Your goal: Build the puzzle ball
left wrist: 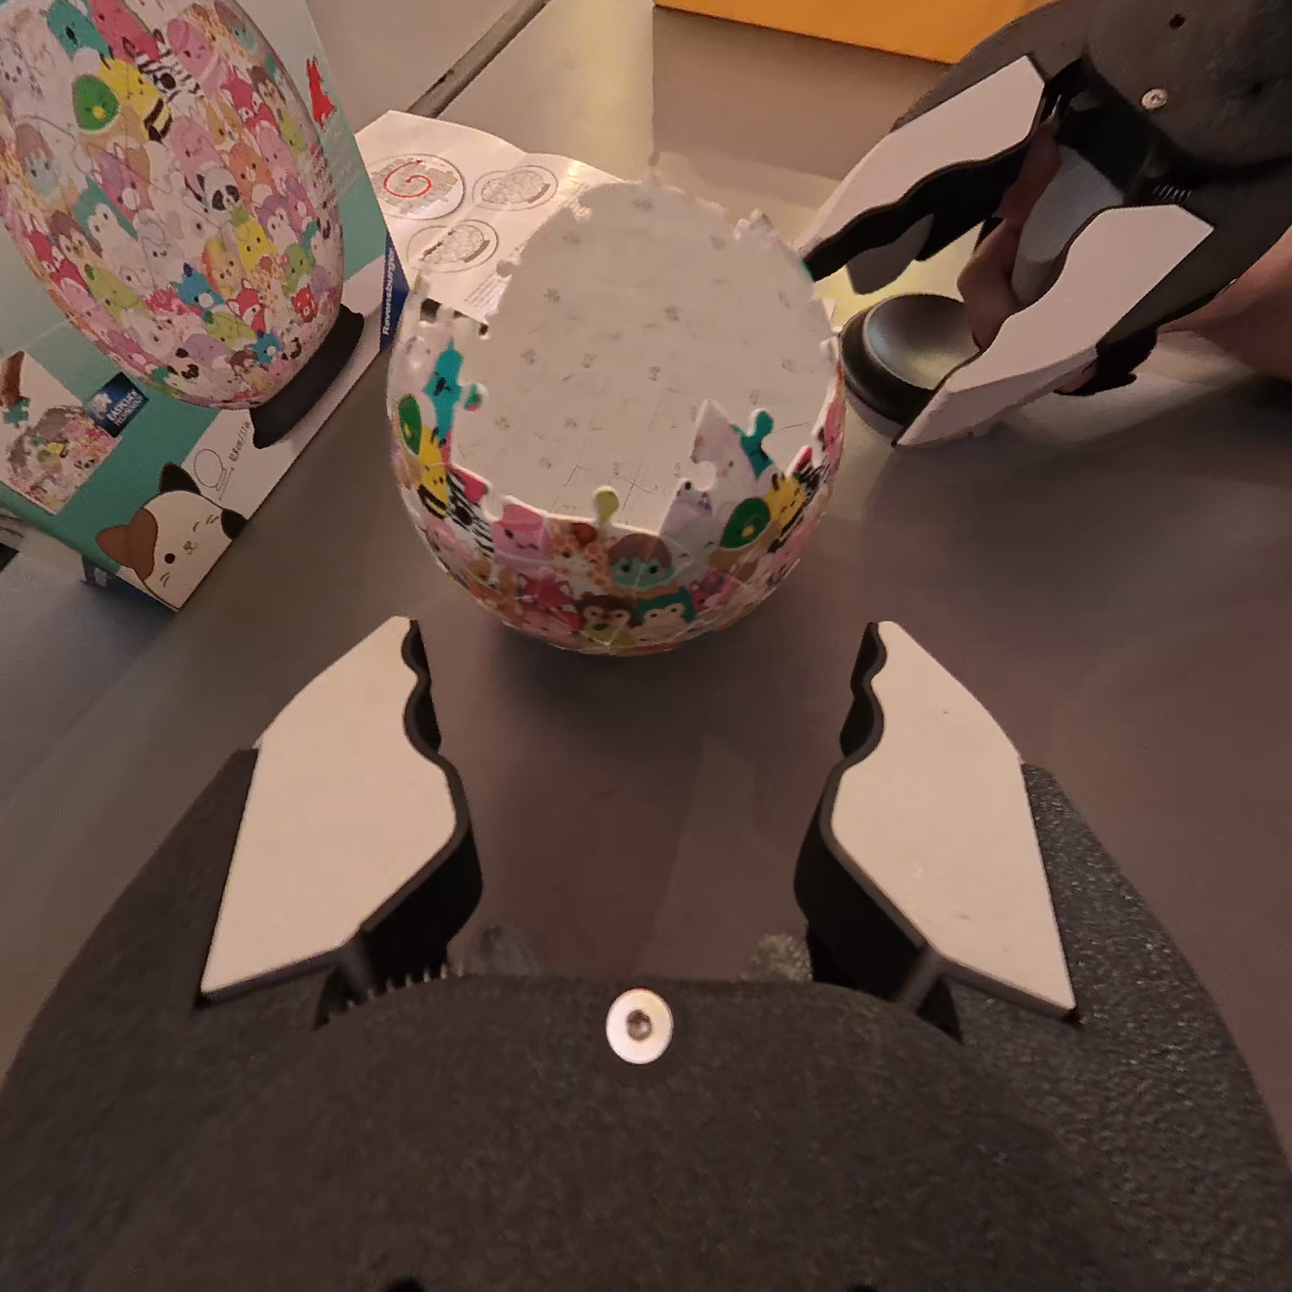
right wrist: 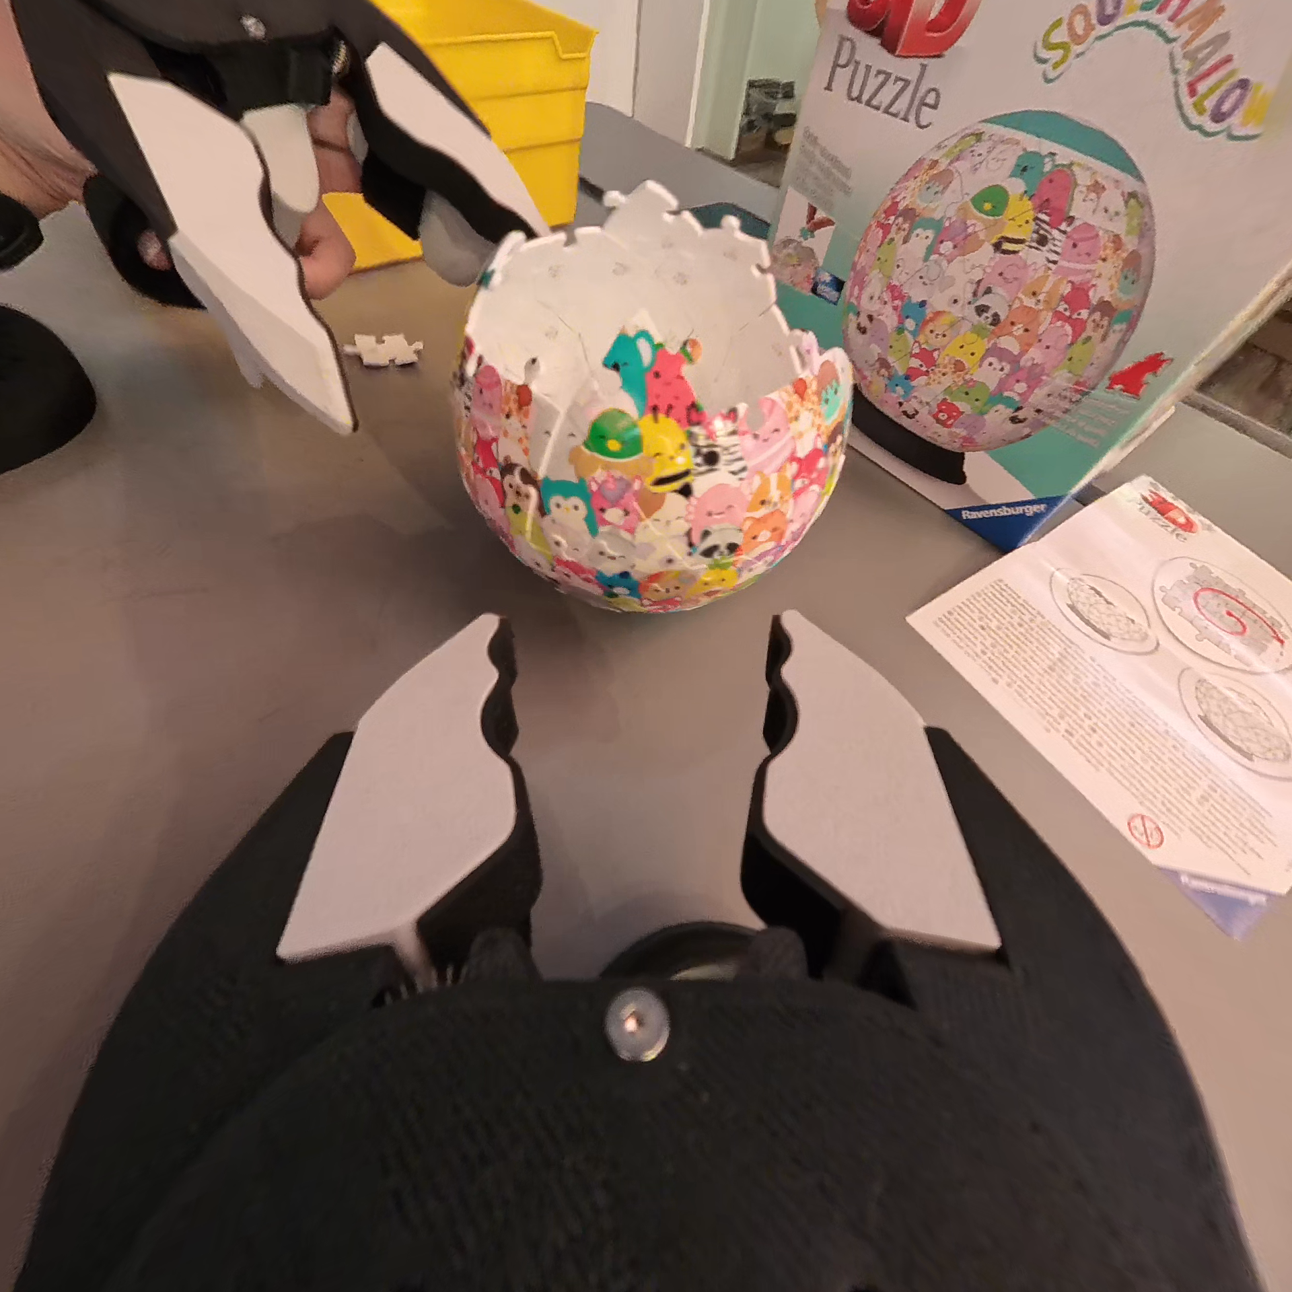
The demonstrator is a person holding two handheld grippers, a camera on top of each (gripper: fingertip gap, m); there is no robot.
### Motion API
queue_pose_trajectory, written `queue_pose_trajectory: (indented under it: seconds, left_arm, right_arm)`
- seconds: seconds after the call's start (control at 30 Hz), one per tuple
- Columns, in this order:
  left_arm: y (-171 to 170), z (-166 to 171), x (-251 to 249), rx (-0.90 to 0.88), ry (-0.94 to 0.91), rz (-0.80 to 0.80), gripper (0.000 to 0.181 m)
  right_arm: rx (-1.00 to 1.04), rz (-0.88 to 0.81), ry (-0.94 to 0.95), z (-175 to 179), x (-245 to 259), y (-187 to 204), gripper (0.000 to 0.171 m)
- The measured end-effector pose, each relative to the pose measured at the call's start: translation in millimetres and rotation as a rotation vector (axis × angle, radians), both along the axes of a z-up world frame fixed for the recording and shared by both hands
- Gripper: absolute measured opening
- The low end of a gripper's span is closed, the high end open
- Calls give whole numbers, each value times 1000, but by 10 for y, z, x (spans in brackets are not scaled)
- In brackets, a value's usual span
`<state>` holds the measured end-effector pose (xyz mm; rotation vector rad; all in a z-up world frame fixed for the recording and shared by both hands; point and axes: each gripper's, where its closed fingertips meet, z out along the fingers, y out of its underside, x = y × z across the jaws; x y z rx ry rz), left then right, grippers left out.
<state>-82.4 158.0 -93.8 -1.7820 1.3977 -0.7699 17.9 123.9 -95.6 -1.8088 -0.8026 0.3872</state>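
Observation:
The puzzle ball (left wrist: 615,447) is a half-built open shell on the grey table, colourful outside and white inside, with a jagged rim. It also shows in the right wrist view (right wrist: 650,461). My left gripper (left wrist: 643,633) is open and empty, just short of the ball's near side. My right gripper (right wrist: 636,622) is open and empty, close to the ball from the opposite side. Each gripper shows in the other's view beyond the ball, the right gripper (left wrist: 856,349) and the left gripper (right wrist: 440,325), each with one fingertip near the rim. A few joined white loose pieces (right wrist: 384,347) lie on the table.
The puzzle box (left wrist: 175,280) stands beside the ball and also shows in the right wrist view (right wrist: 1014,280). An instruction sheet (left wrist: 461,189) lies near it (right wrist: 1118,685). A black round stand (left wrist: 902,342) sits under the right gripper. A yellow bin (right wrist: 510,105) is behind.

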Motion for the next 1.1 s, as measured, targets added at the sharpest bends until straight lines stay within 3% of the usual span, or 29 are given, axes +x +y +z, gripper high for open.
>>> queue_pose_trajectory:
  seconds: [0.2,0.47,1.1]
  left_arm:
    - [59,-20,47,40,-13,11,120]
    - [79,-89,97,1,-81,-9,125]
    - [65,-122,242,20,-97,-21,112]
  right_arm:
    - [33,79,-227,-31,5,143,77]
    - [32,229,-321,-206,-76,303,83]
    - [54,211,-343,-252,-149,401,83]
